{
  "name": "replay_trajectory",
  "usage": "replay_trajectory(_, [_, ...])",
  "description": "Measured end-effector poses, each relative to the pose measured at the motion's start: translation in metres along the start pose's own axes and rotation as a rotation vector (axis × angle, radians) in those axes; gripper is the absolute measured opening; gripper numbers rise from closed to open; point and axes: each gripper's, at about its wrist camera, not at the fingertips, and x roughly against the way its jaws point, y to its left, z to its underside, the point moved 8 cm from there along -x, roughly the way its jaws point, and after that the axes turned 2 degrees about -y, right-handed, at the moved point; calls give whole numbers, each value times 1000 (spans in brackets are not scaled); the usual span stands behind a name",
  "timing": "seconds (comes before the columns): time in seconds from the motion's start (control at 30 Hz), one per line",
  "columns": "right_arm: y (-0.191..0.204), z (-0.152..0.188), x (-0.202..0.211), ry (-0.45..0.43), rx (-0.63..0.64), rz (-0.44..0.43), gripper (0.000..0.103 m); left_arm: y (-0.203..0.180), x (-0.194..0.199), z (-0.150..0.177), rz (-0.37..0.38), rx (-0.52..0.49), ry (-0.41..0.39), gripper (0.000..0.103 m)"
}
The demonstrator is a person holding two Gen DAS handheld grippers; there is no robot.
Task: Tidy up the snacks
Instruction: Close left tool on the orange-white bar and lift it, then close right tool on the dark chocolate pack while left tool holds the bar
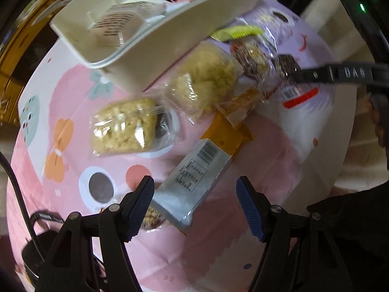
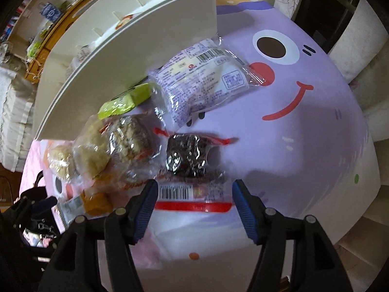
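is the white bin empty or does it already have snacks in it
Not empty. The left wrist view shows wrapped snacks lying inside the white bin, while more still lie outside on the table.

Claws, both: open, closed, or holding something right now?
Left claw: open, over the grey-and-orange packet, not gripping.
Right claw: open, over the red-striped packet, holding nothing.

I can't read the blurred label on the grey-and-orange packet [image 1: 194, 170]. The white organizer tray [image 1: 170, 26] is cut off at the top edge.
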Motion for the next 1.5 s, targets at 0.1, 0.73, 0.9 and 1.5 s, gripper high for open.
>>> replay_trajectory(0.1, [2,-6,-5,-8,-4,23,64,-4,-10,-3,10,-26,21,69])
replay_trajectory(0.73, [25,-31,-20,-16,103,125,54,-17,-46,-23,25,-25,112,53])
replay_trajectory(0.9, [33,-24,-18,-20,152,128,41,-20,-44,-21,33,-24,107,43])
replay_trajectory(1.5, [31,-3,8,-35,148,124,8,-25,-17,9,101,95,61,36])
